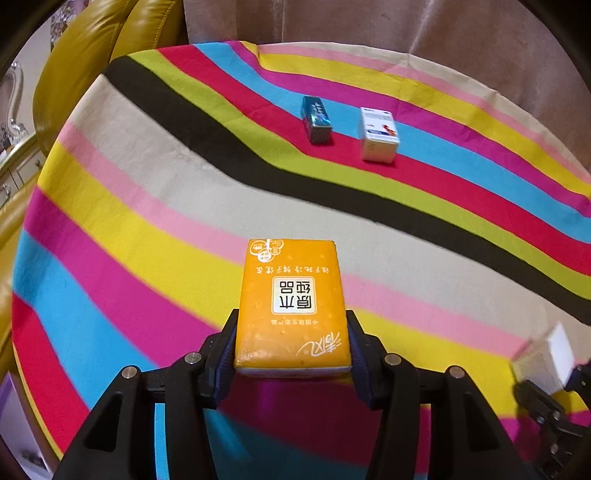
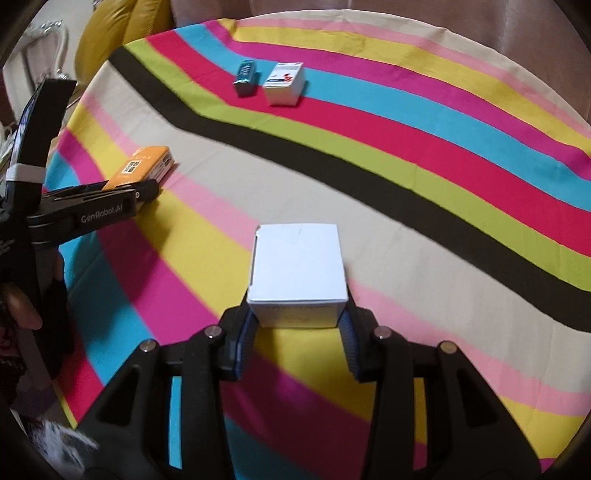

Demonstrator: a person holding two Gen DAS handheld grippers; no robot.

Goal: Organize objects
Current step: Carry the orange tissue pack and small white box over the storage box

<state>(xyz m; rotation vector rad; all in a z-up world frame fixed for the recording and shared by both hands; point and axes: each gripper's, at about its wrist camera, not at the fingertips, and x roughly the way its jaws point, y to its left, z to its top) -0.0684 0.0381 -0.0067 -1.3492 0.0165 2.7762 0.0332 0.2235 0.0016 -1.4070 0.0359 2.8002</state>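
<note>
My left gripper (image 1: 291,343) is shut on an orange tissue pack (image 1: 291,302), held above the striped cloth (image 1: 147,177). The same pack (image 2: 146,166) and the left gripper (image 2: 140,192) show at the left of the right wrist view. My right gripper (image 2: 297,325) is shut on a plain white box (image 2: 297,266), lifted over the cloth (image 2: 406,221). That box (image 1: 550,354) and the right gripper (image 1: 546,402) appear blurred at the right edge of the left wrist view. Far back lie a teal box (image 1: 316,120) (image 2: 245,77) and a white printed box (image 1: 378,134) (image 2: 284,83), side by side, a small gap between them.
A yellow leather seat (image 1: 92,55) (image 2: 122,22) stands beyond the table's far left corner. A pinkish curtain (image 1: 406,26) hangs behind the table. A person's hand (image 2: 22,306) holds the left gripper's handle at the left edge.
</note>
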